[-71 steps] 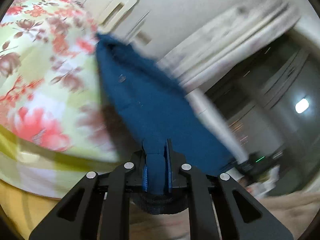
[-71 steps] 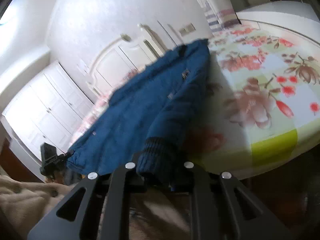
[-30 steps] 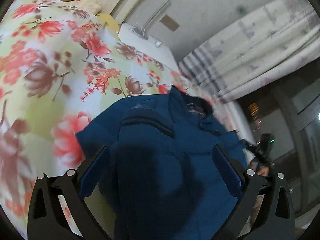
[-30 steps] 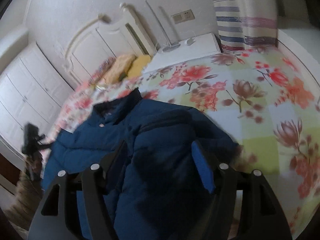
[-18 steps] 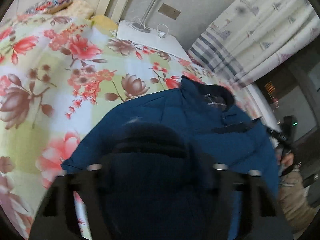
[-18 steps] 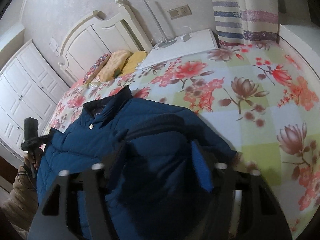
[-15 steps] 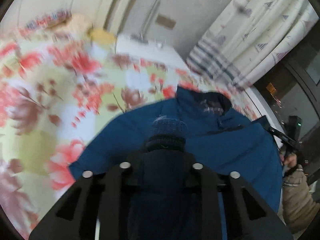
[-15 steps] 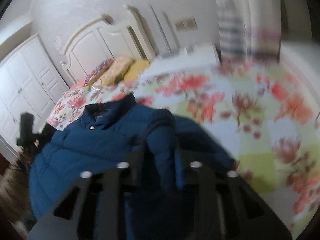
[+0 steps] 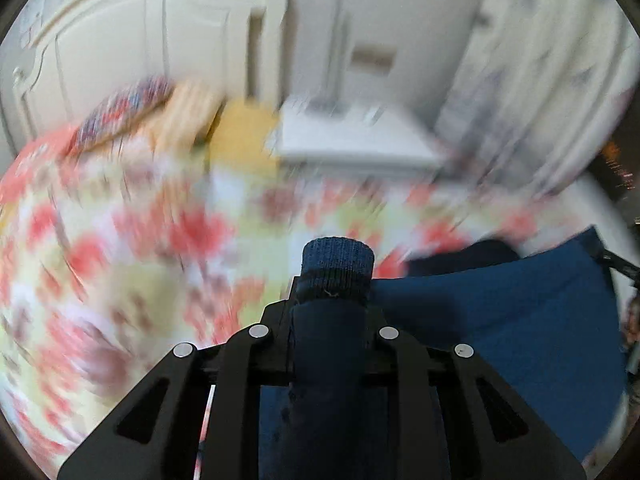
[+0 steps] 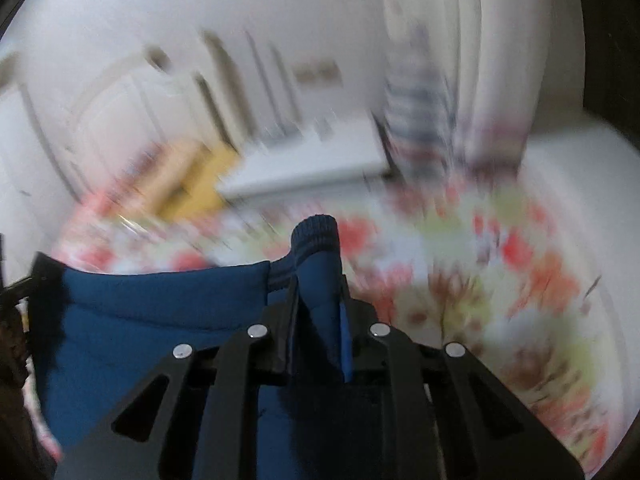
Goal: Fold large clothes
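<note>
A dark blue padded jacket (image 9: 516,320) is held up over a bed with a floral cover (image 9: 120,240). My left gripper (image 9: 330,308) is shut on one sleeve, whose knit cuff (image 9: 338,262) sticks out past the fingers. My right gripper (image 10: 318,300) is shut on the other sleeve, with its ribbed cuff (image 10: 316,236) above the fingers. The jacket body (image 10: 152,320) stretches between the two grippers. Both views are blurred by motion.
The floral bed cover (image 10: 500,280) lies below and ahead. Yellow pillows (image 9: 240,140) lie by a white headboard (image 9: 120,60). A white nightstand (image 9: 352,140) stands beside striped curtains (image 10: 424,108).
Both grippers were open over the jacket lying on the bed a second ago. They have since shut on the sleeves and lifted them, and both views now swing fast.
</note>
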Tool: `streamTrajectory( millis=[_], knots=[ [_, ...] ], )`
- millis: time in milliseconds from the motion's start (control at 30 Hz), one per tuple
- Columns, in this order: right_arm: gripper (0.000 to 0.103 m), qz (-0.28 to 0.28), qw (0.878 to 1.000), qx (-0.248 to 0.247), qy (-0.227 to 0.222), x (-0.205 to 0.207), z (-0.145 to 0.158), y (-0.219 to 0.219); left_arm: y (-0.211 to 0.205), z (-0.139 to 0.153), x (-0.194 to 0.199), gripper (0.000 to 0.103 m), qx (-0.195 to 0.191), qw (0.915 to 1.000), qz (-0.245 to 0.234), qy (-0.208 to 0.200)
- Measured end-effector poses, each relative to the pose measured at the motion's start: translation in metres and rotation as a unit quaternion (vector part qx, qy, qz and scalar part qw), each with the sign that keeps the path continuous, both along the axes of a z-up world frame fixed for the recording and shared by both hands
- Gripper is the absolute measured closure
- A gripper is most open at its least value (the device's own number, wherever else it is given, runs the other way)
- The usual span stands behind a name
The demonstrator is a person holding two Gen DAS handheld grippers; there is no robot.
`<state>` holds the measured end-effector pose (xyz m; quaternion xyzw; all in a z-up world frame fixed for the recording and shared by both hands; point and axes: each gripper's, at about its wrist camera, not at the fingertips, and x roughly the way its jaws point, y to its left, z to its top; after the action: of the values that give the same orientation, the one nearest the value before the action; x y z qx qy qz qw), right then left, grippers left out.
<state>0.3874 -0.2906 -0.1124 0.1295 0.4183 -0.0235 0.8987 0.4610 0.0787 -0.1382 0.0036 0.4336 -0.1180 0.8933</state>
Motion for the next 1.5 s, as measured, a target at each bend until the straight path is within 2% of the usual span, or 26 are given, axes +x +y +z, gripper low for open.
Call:
streamTrajectory(
  millis=[33, 67, 133, 200, 233, 267, 333, 367, 400, 467, 533, 600, 700, 767, 800, 900, 1000, 1067, 1100, 1200, 1233, 1267, 1300, 1333, 1433, 1500],
  knots=[
    [0.085, -0.001, 1.000, 0.005, 0.007, 0.001, -0.014, 0.001, -0.007, -0.028, 0.002, 0.082, 0.013, 0.9997, 0.000, 0.019],
    [0.084, -0.006, 1.000, 0.019, -0.004, -0.003, -0.017, -0.003, -0.009, -0.040, 0.001, 0.080, 0.016, 0.9997, 0.007, 0.017],
    [0.077, -0.013, 1.000, 0.015, -0.001, -0.005, -0.016, -0.006, -0.006, -0.037, 0.001, 0.077, 0.019, 0.9997, 0.013, 0.006],
    [0.059, -0.017, 1.000, 0.008, 0.009, -0.004, -0.012, -0.008, 0.001, -0.033, 0.006, 0.064, 0.021, 0.9994, 0.023, 0.011],
    [0.056, -0.021, 1.000, 0.008, 0.006, -0.007, -0.003, -0.008, 0.005, -0.029, 0.005, 0.060, 0.021, 0.9992, 0.033, 0.007],
    [0.053, -0.020, 1.000, 0.010, -0.005, -0.011, 0.004, -0.006, 0.008, -0.020, -0.001, 0.055, 0.023, 0.9981, 0.056, -0.010],
    [0.047, -0.005, 0.998, -0.015, -0.055, -0.024, 0.038, 0.010, 0.013, 0.013, -0.019, 0.032, 0.038, 0.9900, 0.110, -0.080],
    [0.043, 0.015, 0.997, -0.032, -0.071, -0.027, 0.053, 0.026, 0.009, 0.034, -0.030, 0.011, 0.032, 0.9852, 0.118, -0.120],
    [0.041, 0.034, 0.996, -0.041, -0.077, -0.026, 0.062, 0.040, 0.004, 0.048, -0.039, 0.008, 0.023, 0.9831, 0.113, -0.142],
    [0.041, 0.093, 0.990, -0.067, -0.078, -0.015, 0.072, 0.087, -0.031, 0.074, -0.046, 0.007, 0.017, 0.9864, 0.064, -0.150],
    [0.041, 0.136, 0.983, -0.108, -0.062, -0.001, 0.064, 0.131, -0.085, 0.074, -0.041, 0.006, 0.065, 0.9889, 0.020, -0.132],
    [0.043, 0.158, 0.976, -0.145, -0.024, 0.016, 0.040, 0.163, -0.122, 0.052, -0.030, 0.006, 0.113, 0.9887, 0.004, -0.098],
    [0.043, 0.160, 0.976, -0.147, 0.018, 0.029, 0.004, 0.170, -0.142, -0.005, -0.016, 0.005, 0.161, 0.9858, -0.001, -0.047],
    [0.043, 0.158, 0.980, -0.121, 0.022, 0.031, 0.000, 0.164, -0.136, -0.028, -0.007, 0.004, 0.138, 0.9905, -0.001, -0.009],
    [0.042, 0.159, 0.980, -0.120, 0.024, 0.032, -0.003, 0.164, -0.131, -0.029, -0.007, 0.004, 0.122, 0.9925, 0.003, -0.009],
    [0.040, 0.162, 0.979, -0.119, 0.028, 0.033, -0.007, 0.166, -0.128, -0.031, -0.006, 0.004, 0.113, 0.9935, 0.000, -0.007],
    [0.042, 0.154, 0.983, -0.100, 0.019, 0.026, 0.006, 0.150, -0.118, -0.017, -0.013, 0.004, 0.111, 0.9936, -0.012, -0.017],
    [0.042, 0.116, 0.986, -0.123, -0.006, 0.017, 0.021, 0.125, -0.103, 0.001, -0.021, 0.004, 0.126, 0.9908, -0.002, -0.051],
    [0.041, 0.099, 0.986, -0.132, -0.010, 0.016, 0.023, 0.113, -0.089, 0.006, -0.022, 0.004, 0.149, 0.9867, 0.013, -0.065],
    [0.040, 0.054, 0.993, -0.102, 0.024, 0.023, 0.003, 0.064, -0.056, -0.009, -0.009, 0.004, 0.171, 0.9841, 0.027, -0.038],
    [0.040, 0.060, 0.996, -0.061, 0.026, 0.025, -0.007, 0.051, -0.048, -0.018, -0.005, 0.004, 0.165, 0.9856, 0.030, -0.023],
    [0.039, 0.056, 0.998, -0.034, 0.020, 0.025, -0.012, 0.044, -0.038, -0.027, 0.000, 0.004, 0.134, 0.9906, 0.031, 0.000],
    [0.039, 0.055, 0.998, -0.034, 0.017, 0.024, -0.013, 0.044, -0.028, -0.032, 0.005, 0.004, 0.092, 0.9950, 0.033, 0.019],
    [0.039, 0.054, 0.997, -0.051, 0.013, 0.023, -0.013, 0.049, -0.022, -0.033, 0.006, 0.004, 0.078, 0.9961, 0.037, 0.023],
    [0.039, 0.042, 0.996, -0.079, -0.022, 0.012, -0.010, 0.056, -0.012, -0.036, 0.007, 0.004, 0.049, 0.9973, 0.046, 0.027],
    [0.039, 0.028, 0.997, -0.056, -0.043, 0.005, -0.008, 0.046, -0.005, -0.037, 0.007, 0.004, 0.034, 0.9975, 0.055, 0.028]
  ],
)
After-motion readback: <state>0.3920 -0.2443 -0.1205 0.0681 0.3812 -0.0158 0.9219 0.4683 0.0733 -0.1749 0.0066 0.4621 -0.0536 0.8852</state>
